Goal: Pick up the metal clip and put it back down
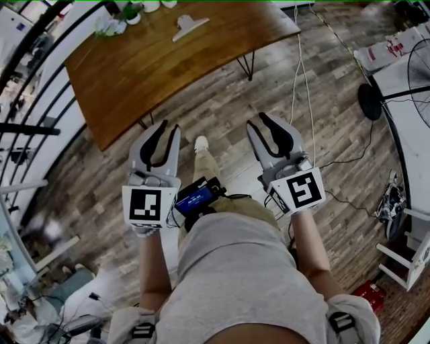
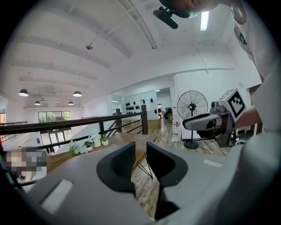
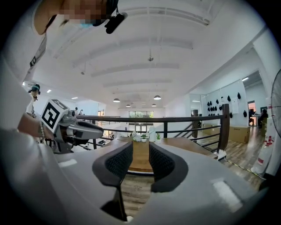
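The metal clip (image 1: 188, 25) lies pale on the far part of the brown wooden table (image 1: 168, 74), well ahead of both grippers. My left gripper (image 1: 168, 127) and my right gripper (image 1: 261, 121) are held side by side over the wood floor, short of the table's near edge. Both are open with a narrow gap and nothing between the jaws. The left gripper view looks past its own jaws (image 2: 140, 149) toward the table and railing. In the right gripper view the jaws (image 3: 140, 149) frame the table top; I cannot make out the clip in either gripper view.
Small potted plants (image 1: 131, 12) stand at the table's far end. A black railing (image 1: 27, 127) runs along the left. A standing fan (image 1: 420, 80) and a white bench are at the right, and cables (image 1: 302, 80) trail over the floor.
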`<state>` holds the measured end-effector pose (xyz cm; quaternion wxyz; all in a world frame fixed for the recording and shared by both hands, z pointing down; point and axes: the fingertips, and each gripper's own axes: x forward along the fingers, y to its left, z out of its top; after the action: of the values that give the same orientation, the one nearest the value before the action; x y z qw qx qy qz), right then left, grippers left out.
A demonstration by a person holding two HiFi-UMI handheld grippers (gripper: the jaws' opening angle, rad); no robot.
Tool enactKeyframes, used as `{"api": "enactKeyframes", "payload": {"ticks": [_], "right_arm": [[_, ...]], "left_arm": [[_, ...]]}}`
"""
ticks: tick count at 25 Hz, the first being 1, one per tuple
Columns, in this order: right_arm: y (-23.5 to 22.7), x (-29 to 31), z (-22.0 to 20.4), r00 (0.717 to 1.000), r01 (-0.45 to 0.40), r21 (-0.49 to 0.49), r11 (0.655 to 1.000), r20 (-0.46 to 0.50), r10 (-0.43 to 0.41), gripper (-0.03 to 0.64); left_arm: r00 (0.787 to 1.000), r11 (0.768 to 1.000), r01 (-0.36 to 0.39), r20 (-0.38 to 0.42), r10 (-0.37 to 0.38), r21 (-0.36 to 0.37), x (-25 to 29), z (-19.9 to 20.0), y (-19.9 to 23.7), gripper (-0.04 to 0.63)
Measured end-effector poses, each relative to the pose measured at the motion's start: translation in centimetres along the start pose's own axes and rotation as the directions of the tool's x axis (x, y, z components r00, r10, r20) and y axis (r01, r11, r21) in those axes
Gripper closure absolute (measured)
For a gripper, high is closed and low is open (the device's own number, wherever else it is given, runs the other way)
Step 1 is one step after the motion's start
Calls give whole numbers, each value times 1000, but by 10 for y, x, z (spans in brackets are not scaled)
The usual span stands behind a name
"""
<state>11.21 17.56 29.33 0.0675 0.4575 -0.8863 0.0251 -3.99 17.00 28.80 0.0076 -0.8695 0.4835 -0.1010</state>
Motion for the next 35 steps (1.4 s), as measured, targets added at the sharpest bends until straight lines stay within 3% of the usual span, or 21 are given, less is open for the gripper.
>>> {"api": "enactKeyframes", "payload": {"ticks": [12,35], "right_arm": [[-32,96,16,999,17,-4,1000,-39,-17,506],[-84,221,32,990,100,1,995,-99,-99,506]], "left_arm": [[999,999,34,-23,-34,-9,71,2,74,518],[992,993,117,-52,-118,-27,177,-1,180,523]]}}
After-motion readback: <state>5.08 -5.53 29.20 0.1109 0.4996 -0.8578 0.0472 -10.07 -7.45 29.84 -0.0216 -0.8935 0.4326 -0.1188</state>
